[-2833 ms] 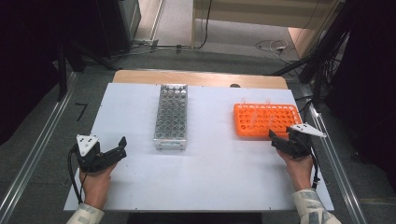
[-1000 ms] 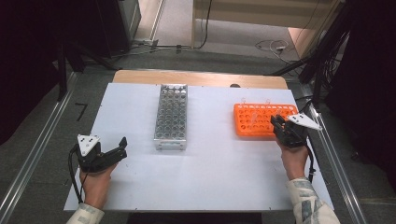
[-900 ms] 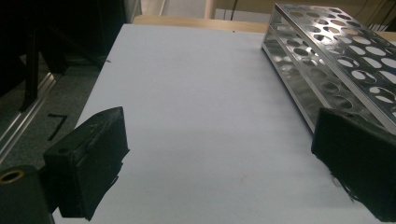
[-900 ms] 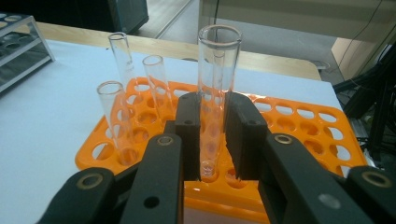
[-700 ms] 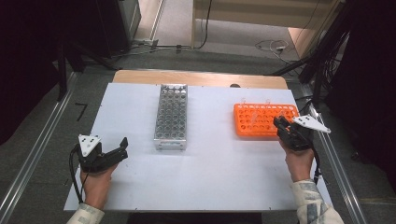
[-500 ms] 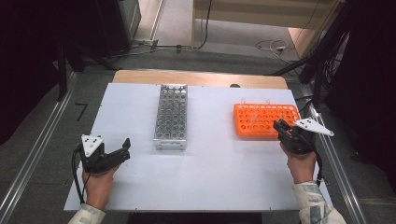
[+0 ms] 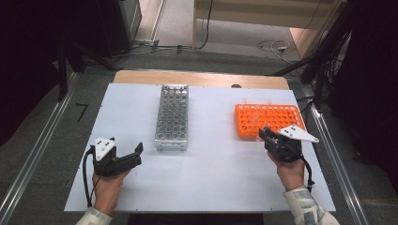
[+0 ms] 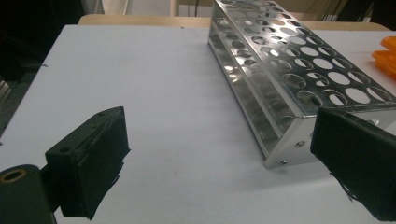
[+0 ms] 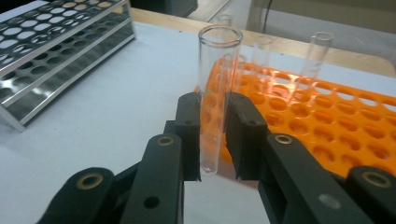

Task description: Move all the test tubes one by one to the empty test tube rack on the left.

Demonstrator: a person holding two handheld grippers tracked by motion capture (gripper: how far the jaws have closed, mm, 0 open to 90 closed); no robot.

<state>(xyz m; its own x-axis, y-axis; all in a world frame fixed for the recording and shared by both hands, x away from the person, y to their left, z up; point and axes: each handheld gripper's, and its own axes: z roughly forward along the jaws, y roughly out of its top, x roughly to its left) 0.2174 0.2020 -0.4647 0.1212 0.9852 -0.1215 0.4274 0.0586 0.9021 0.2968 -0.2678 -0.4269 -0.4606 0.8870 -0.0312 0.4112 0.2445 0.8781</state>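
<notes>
right tongs withdrawn, clamping glass tube

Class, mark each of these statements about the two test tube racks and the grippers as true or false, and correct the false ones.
1. The right gripper is shut on a clear glass tube. True.
2. The held tube lies flat on the table. False: it stands upright between the jaws, its rounded bottom clear of the table.
3. The left gripper is open with nothing between its jaws. True.
4. The metal rack is full of tubes. False: its holes look empty.
5. The orange rack stands on the person's right side of the table. True.
</notes>
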